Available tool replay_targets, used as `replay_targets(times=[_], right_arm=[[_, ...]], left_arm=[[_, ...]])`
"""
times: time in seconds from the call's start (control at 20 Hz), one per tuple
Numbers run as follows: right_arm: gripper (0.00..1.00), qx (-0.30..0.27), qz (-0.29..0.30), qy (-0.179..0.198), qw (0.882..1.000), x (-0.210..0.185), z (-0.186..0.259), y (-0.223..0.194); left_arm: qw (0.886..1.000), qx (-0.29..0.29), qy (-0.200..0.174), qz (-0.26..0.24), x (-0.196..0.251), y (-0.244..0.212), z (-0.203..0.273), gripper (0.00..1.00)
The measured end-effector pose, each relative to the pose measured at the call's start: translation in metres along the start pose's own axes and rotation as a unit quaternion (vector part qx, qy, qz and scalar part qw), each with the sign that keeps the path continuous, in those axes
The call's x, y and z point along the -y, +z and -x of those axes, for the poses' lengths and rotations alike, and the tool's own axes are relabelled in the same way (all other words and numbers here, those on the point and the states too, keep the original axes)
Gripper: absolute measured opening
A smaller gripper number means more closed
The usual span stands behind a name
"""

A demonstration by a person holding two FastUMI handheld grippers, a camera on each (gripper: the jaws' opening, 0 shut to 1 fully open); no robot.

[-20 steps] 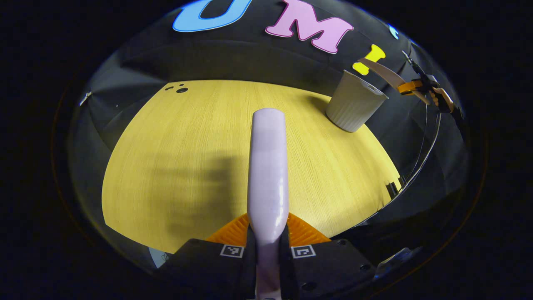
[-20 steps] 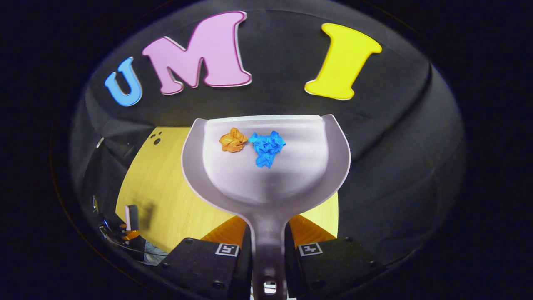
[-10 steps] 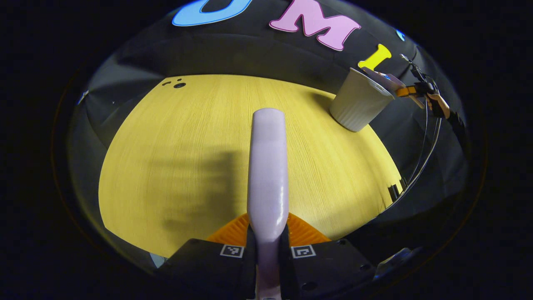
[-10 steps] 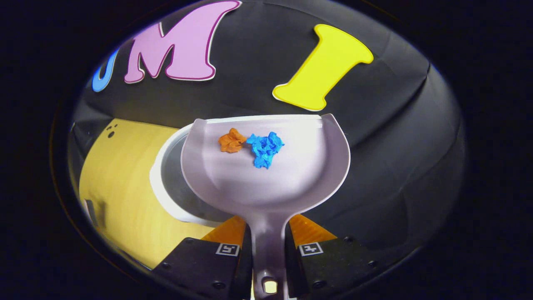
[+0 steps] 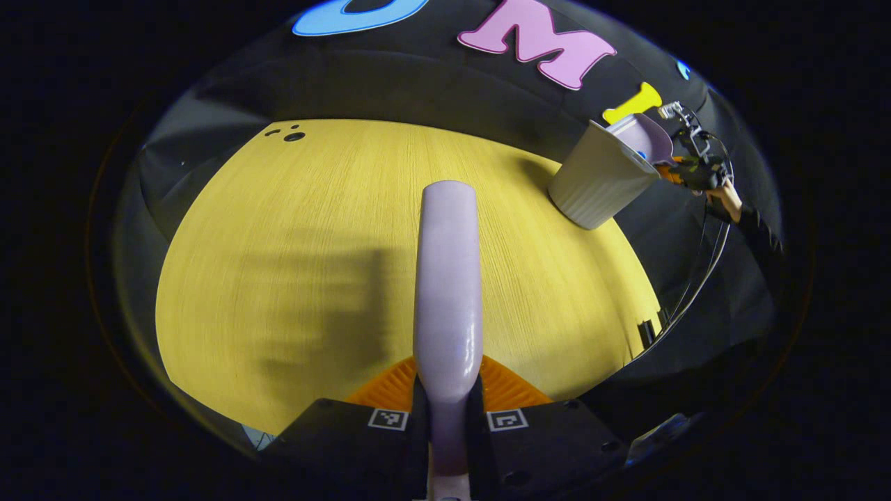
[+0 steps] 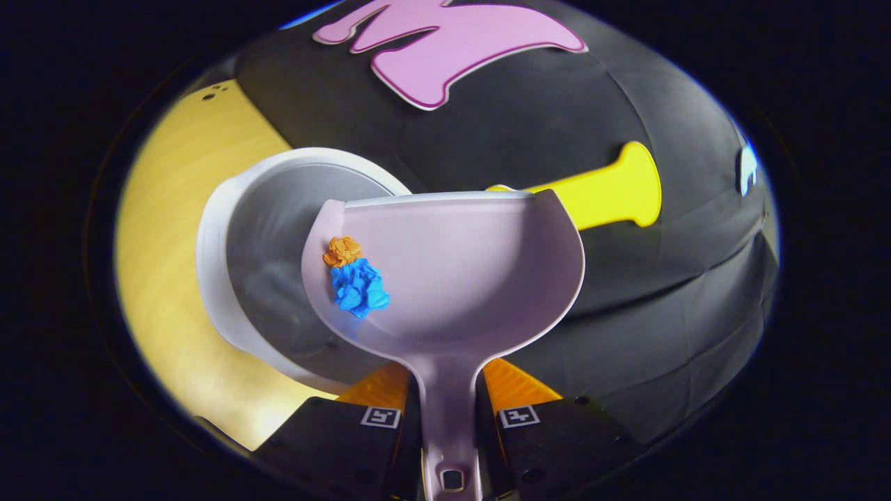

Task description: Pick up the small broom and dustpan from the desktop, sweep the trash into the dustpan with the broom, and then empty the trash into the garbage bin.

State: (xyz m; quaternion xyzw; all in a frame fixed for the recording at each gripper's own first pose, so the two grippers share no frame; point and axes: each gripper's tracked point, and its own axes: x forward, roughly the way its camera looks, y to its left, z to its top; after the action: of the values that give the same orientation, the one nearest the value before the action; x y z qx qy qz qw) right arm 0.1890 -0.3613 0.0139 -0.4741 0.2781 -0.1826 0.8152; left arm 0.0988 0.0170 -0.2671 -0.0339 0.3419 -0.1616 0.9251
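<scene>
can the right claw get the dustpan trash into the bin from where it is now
Probably yes: the right claw holds the pale lilac plastic dustpan tilted over the open white ribbed bin, and the crumpled orange and blue paper scraps sit at its lower edge.

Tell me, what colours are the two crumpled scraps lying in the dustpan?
One scrap is orange, the other blue, clearest in the right gripper view, against the dustpan.

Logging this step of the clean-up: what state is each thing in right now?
Dustpan: tilted over the bin, handle clamped by the right gripper.
Orange scrap, blue scrap: in the pan, at its left wall.
Garbage bin: upright, open.
Broom: held by the left gripper above the desktop.
</scene>
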Motion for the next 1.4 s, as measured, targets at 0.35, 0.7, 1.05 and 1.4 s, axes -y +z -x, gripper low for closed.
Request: replay_targets(times=[0.35, 0.7, 1.05, 1.4], right_arm=[[0.32, 0.027, 0.179, -0.050, 0.982, 0.025, -0.003, -0.009], [0.36, 0.058, 0.328, -0.072, 0.940, 0.048, -0.013, -0.021], [0.36, 0.003, 0.157, -0.032, 0.987, 0.054, -0.007, -0.031], [0.34, -0.030, -0.104, 0.032, 0.994, 0.058, 0.004, -0.031]], left_arm=[[1.000, -0.001, 0.001, 0.012, -0.007, 0.004, -0.001, 0.27], [1.000, -0.001, 0.005, 0.014, -0.011, 0.008, -0.002, 0.27], [0.999, 0.020, 0.012, 0.021, -0.005, 0.018, 0.007, 0.27], [0.995, 0.084, 0.044, 0.014, -0.003, 0.042, 0.038, 0.27]])
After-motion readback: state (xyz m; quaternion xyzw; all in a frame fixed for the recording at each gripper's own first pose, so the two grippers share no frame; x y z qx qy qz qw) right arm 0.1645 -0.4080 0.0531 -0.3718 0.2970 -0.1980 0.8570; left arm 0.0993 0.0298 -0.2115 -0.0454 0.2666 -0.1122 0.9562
